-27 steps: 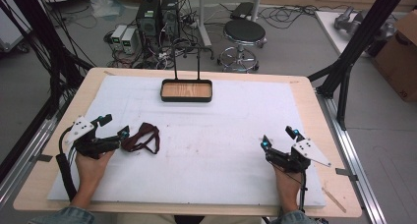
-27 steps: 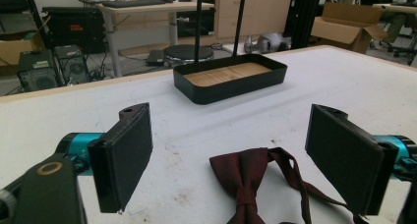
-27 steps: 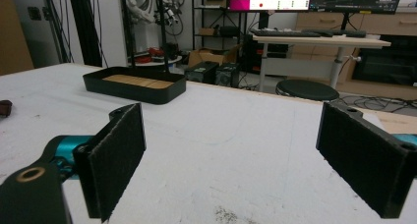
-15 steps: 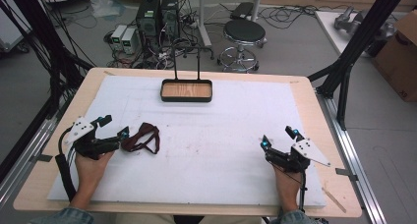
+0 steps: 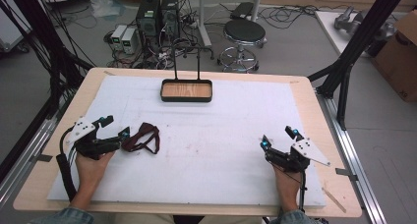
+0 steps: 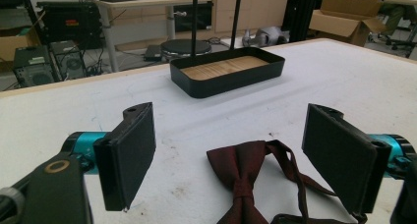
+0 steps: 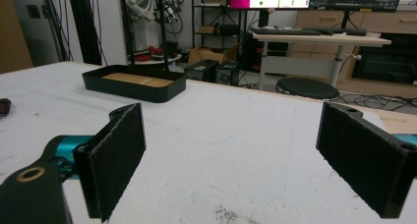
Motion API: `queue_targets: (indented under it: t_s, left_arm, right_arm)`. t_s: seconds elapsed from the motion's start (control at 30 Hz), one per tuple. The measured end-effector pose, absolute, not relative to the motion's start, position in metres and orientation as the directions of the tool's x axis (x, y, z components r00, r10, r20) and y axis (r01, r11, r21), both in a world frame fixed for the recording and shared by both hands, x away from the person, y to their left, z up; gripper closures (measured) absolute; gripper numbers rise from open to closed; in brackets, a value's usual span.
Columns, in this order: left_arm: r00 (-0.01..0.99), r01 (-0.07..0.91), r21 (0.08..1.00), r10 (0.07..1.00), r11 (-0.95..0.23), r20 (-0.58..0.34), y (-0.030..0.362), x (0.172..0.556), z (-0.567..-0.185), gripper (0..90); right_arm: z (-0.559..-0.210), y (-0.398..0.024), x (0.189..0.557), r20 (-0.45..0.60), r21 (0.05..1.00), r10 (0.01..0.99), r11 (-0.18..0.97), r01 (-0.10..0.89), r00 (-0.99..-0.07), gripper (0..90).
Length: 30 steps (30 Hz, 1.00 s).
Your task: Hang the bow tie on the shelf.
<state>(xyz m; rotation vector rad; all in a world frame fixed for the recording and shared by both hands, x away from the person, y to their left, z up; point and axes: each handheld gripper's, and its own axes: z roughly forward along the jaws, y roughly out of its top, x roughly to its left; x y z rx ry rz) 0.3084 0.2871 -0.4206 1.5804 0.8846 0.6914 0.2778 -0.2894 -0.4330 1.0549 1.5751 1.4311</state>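
Gaping left hand-held gripper (image 6: 231,160), flanking bow tie (image 6: 255,180)

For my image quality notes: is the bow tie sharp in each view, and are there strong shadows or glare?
High view: even light, bow tie small and a little soft. Left gripper view: bow tie sharp, faint shadows on the white table cover, no glare.

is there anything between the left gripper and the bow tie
Nothing visible. The left gripper has its jaws open, with the dark red bow tie lying flat on the white mat between and just ahead of them.
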Motion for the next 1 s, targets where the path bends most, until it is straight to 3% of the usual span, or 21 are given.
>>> queue_targets:
  t_s: [0.57, 1.0]
  left_arm:
    - [0.549, 0.183, 0.98, 0.835, -0.08, -0.034, 0.283, 0.313, -0.422, 22.3]
    - [0.572, 0.298, 0.942, 0.819, -0.153, -0.048, 0.271, 0.331, -0.431, 29.9]
  right_arm:
    - [-0.433, -0.289, 0.278, 0.001, 0.995, 0.925, 0.036, 0.091, -0.381, 10.5]
    - [-0.433, -0.289, 0.278, -0.003, 0.995, 0.926, 0.04, 0.091, -0.379, 10.5]
